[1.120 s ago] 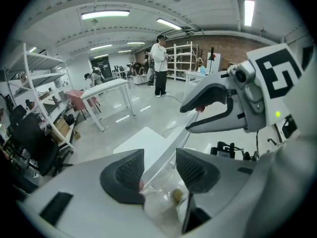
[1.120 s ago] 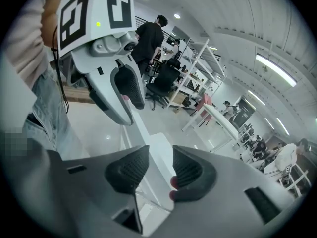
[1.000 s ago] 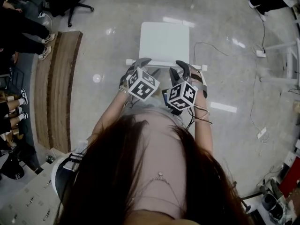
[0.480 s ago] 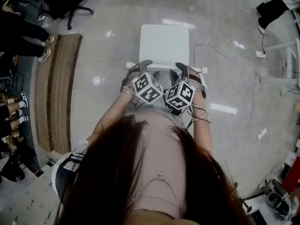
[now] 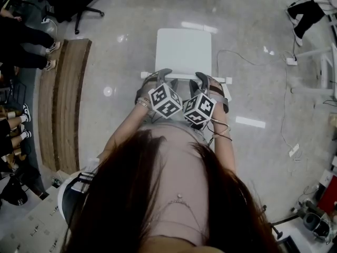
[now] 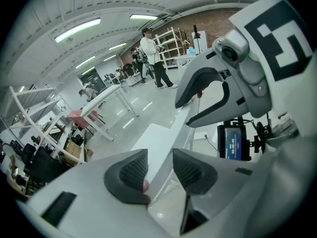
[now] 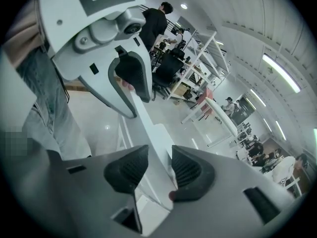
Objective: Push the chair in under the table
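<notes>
Head view, chair (image 5: 184, 49) back edge in left tongs' (image 6: 159, 171) closing jaws, floor (image 5: 131, 15) beyond

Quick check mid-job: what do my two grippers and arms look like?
Both the left gripper and right gripper have pale grey curved shells with dark ribbed pads. Each carries a cube of black-and-white square markers. Thin cables loop by the right wrist. No sleeves reach the forearms; the top is pale pink.
</notes>
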Tool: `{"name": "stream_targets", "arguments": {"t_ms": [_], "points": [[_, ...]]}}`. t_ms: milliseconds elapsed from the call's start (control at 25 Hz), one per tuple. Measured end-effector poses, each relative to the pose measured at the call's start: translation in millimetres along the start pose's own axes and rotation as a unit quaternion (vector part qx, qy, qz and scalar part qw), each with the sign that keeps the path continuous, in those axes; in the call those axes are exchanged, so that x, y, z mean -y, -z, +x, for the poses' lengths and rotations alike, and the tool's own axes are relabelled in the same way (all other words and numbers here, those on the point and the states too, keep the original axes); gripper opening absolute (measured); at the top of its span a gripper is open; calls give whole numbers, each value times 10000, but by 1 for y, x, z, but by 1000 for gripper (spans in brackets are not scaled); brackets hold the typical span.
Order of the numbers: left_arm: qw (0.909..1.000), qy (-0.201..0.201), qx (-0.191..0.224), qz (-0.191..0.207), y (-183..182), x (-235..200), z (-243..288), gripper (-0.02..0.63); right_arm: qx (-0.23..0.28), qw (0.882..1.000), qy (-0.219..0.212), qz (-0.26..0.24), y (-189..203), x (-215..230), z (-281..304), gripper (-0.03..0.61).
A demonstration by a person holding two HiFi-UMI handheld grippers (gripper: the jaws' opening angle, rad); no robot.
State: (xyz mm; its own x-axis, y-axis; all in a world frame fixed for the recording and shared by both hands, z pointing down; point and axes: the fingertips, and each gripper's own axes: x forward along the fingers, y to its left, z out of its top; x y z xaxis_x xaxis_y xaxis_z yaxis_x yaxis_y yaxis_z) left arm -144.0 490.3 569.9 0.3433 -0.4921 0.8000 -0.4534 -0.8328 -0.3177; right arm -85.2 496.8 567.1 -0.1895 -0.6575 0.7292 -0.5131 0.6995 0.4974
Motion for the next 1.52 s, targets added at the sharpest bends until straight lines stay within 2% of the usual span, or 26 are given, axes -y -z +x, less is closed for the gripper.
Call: {"name": "stream_targets", "arguments": {"t_ms": [280,640,1120,1520], "points": [[9999,-95,61,29,0,-1,2,163,353,9990,274,-81,-2,2,1,153],[9997,-105,202,58,-3,-3,4,163,479,9982,349,70,-2,6,3,161],[9997,64,242,72,-17,-19,20,163,316,9989,211,289,-1,28,19,169],[9996,-35,274,50,-27,-34,34,167,333,9982,237,432,-1,46,33,176]]}}
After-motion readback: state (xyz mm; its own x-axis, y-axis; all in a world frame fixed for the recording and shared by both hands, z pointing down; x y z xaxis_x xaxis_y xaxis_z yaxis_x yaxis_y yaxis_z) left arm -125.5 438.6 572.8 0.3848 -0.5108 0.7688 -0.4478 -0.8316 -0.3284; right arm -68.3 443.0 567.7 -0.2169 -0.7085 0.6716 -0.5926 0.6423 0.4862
